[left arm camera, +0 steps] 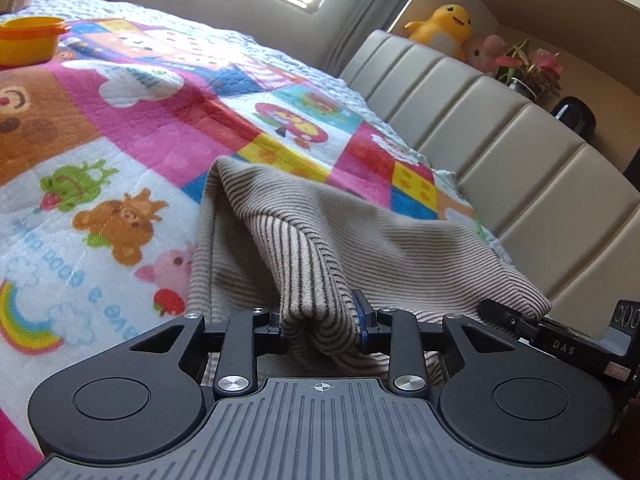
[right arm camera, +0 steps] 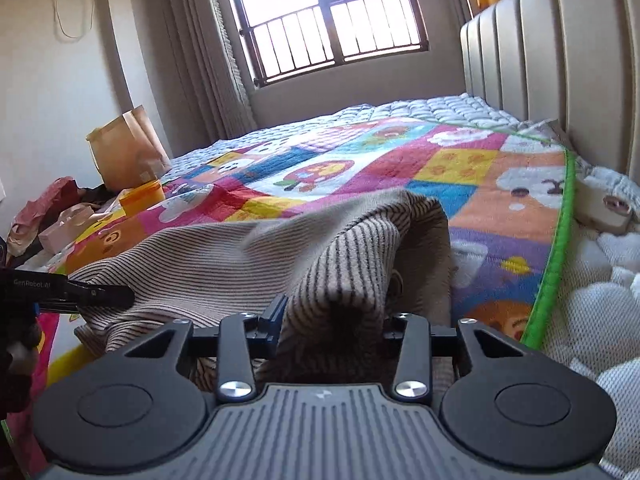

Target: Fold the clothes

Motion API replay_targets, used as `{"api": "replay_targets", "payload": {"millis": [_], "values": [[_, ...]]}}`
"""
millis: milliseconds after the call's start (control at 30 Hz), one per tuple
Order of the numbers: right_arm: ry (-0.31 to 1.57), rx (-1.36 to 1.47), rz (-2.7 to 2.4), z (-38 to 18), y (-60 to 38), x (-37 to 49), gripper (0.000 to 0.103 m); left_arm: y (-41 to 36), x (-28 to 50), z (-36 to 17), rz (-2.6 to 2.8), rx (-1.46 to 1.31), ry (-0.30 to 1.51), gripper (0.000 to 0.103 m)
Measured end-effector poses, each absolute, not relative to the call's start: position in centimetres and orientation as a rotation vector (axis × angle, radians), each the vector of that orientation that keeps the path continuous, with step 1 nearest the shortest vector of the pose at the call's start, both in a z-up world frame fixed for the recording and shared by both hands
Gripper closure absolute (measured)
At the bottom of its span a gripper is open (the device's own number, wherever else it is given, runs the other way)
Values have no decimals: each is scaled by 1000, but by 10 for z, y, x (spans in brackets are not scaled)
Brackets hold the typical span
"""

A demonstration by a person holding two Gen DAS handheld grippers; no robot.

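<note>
A beige garment with thin dark stripes [left arm camera: 344, 236] lies partly lifted over the colourful cartoon quilt [left arm camera: 132, 132]. My left gripper [left arm camera: 322, 326] is shut on a bunched edge of it, the cloth rising in a ridge from the jaws. In the right wrist view the same striped garment [right arm camera: 224, 256] stretches leftward, and my right gripper [right arm camera: 332, 324] is shut on another bunched edge. Each gripper shows in the other's view: the right one [left arm camera: 516, 320] at the cloth's right corner, the left one [right arm camera: 100, 294] at the left edge. The fingertips are hidden in the fabric.
A padded beige headboard [left arm camera: 500, 132] runs along the right side of the bed. An orange tub [left arm camera: 30, 40] sits on the quilt; a brown paper bag [right arm camera: 124, 148] and heaped clothes [right arm camera: 44, 212] lie at the far side. Plush toys [left arm camera: 444, 28] and a plant sit behind the headboard.
</note>
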State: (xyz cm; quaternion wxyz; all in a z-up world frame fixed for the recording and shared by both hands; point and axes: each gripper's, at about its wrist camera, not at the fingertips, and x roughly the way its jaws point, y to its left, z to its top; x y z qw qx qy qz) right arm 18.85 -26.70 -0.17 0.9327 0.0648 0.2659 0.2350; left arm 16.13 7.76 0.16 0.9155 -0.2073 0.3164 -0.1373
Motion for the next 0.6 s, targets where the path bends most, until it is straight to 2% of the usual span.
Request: {"api": "replay_targets", "payload": {"millis": [200, 333, 467, 533, 600], "values": [[533, 91, 444, 2, -259, 214, 67, 64, 176, 1, -253, -303, 666, 71], [570, 115, 444, -21, -271, 203, 65, 72, 162, -21, -255, -338, 684, 65], [572, 163, 456, -27, -283, 189, 64, 83, 151, -22, -252, -390, 674, 65], [571, 170, 466, -29, -285, 187, 63, 85, 147, -17, -220, -396, 678, 61], [568, 174, 482, -30, -284, 187, 57, 88, 140, -8, -195, -439, 658, 52]]}}
